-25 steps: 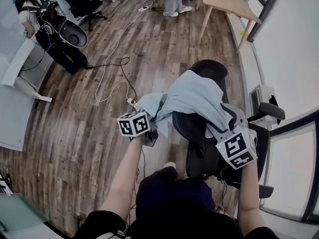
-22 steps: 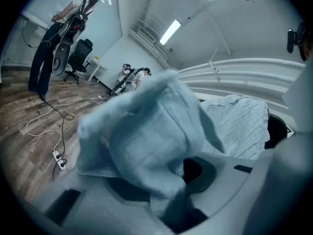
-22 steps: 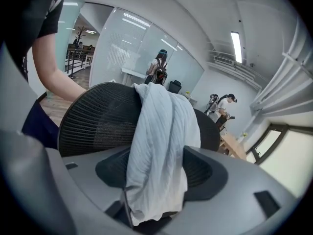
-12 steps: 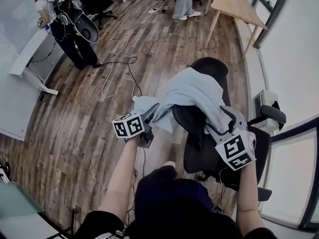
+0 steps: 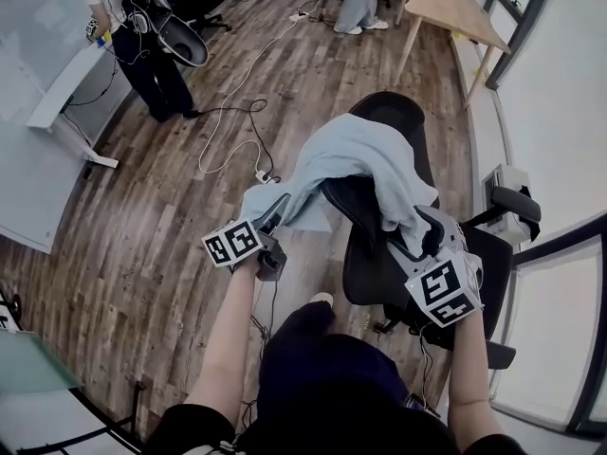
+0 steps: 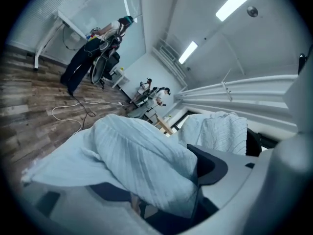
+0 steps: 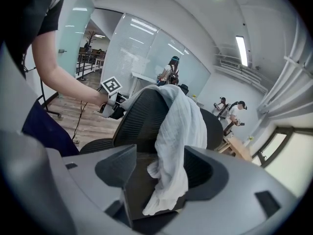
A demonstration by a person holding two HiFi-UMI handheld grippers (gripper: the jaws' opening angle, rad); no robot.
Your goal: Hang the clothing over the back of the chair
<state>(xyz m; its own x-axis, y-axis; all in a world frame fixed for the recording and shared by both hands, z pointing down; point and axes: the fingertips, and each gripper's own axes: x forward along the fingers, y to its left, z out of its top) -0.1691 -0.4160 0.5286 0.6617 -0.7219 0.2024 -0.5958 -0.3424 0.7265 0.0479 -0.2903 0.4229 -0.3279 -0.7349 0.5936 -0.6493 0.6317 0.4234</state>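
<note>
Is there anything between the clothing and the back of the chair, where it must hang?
Nothing visible stands in the way. The clothing already lies across the top of the chair back, touching it, with one end hanging down on each side.

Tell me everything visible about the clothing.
The clothing is a pale blue, thin, crinkled woven garment, draped crumpled over the top of the black mesh chair back. One end lies in the left claw, whose jaws have just been opening; the other hangs between the jaws of the right claw, grip unclear.
</note>
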